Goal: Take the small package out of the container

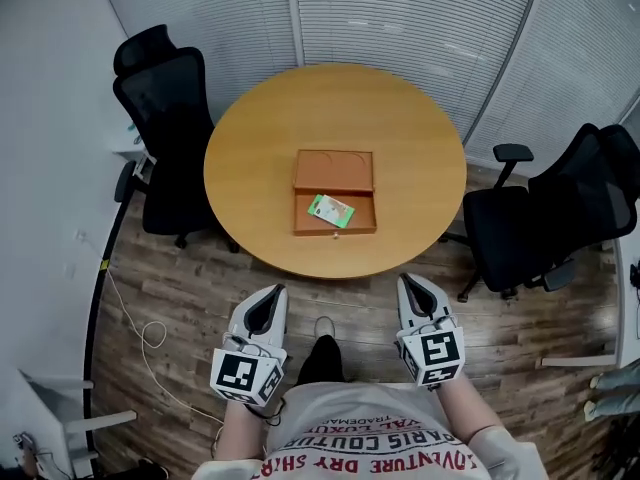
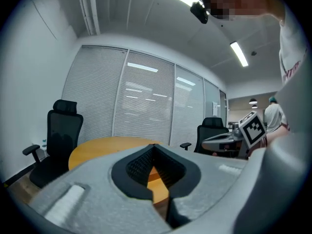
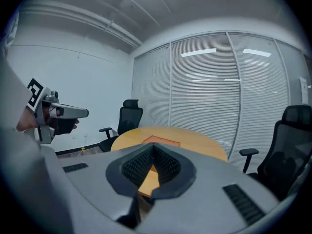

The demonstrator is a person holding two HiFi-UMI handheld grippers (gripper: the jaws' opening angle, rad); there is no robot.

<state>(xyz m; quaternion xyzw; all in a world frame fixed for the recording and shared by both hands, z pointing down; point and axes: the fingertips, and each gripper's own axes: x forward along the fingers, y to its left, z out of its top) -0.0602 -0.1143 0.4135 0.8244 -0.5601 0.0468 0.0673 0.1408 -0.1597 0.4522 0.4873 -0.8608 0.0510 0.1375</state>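
A round wooden table (image 1: 250, 158) fills the middle of this blind-lined office, with a black chair (image 1: 165, 118) at its far left and another (image 1: 560, 208) off to the right. Near the table's centre lies a flat brown box (image 1: 334, 168), its lid laid back, and in the open near half sits the small package (image 1: 330, 210), a green and white packet lying flat and a little askew, clear of the walls. It looks thin and light, probably with a slick wrapper that gives under pressure, so I'd guess it will slide instead of lifting if pushed. The better hold seems to be a pinch across one short edge or a corner, tipping it up off the box floor first. The person stands well back from the table, a gripper in each hand at waist height, pointing towards it. The left gripper (image 1: 272, 296) has its fingers pressed together with nothing between them. The right gripper (image 1: 410, 286) is the same, closed on itself and empty. Neither touches the table or the box.
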